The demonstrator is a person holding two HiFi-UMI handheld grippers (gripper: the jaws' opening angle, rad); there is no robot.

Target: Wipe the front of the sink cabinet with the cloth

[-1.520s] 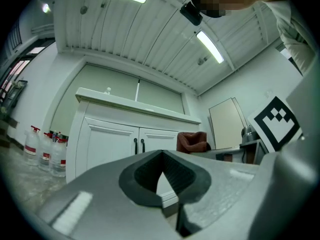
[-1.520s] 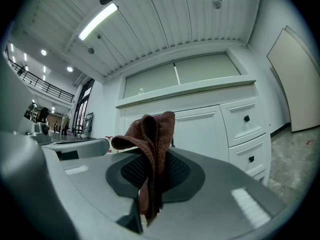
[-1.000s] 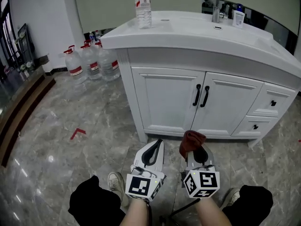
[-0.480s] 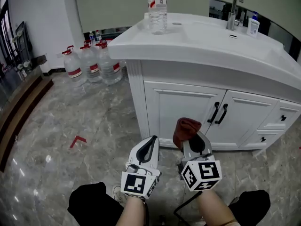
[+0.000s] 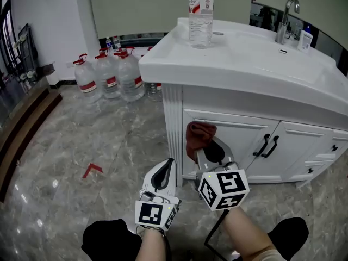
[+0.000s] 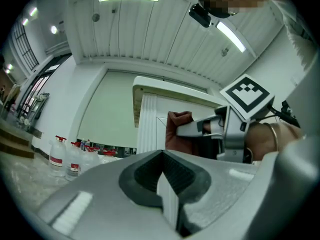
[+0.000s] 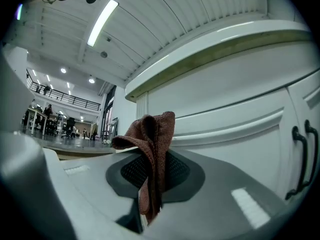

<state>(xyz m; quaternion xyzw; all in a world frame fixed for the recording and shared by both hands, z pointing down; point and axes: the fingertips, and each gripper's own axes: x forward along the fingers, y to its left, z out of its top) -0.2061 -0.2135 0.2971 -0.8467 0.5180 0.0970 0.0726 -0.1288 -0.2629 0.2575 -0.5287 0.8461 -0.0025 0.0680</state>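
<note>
The cloth (image 5: 199, 136), a rust-brown rag, was pinched between the jaws of my right gripper (image 5: 211, 148). In the right gripper view its bunched folds stood up above the closed jaws and a strip hung down between them. I had it raised in front of the upper left corner of the left door of the sink cabinet (image 5: 234, 140), close to the fluted corner post. I couldn't tell whether the fabric touched the white panel. My left gripper (image 5: 172, 164) sat lower and just to the left, jaws together with nothing in them, pointing toward that same corner.

Further right on the cabinet were the two black door handles (image 5: 266, 145). On the white countertop (image 5: 239, 58) stood a clear water bottle (image 5: 200, 16), with the faucet (image 5: 286, 19) beyond it. Several large water jugs (image 5: 106, 74) stood on the marble floor (image 5: 65, 145), well off to the left.
</note>
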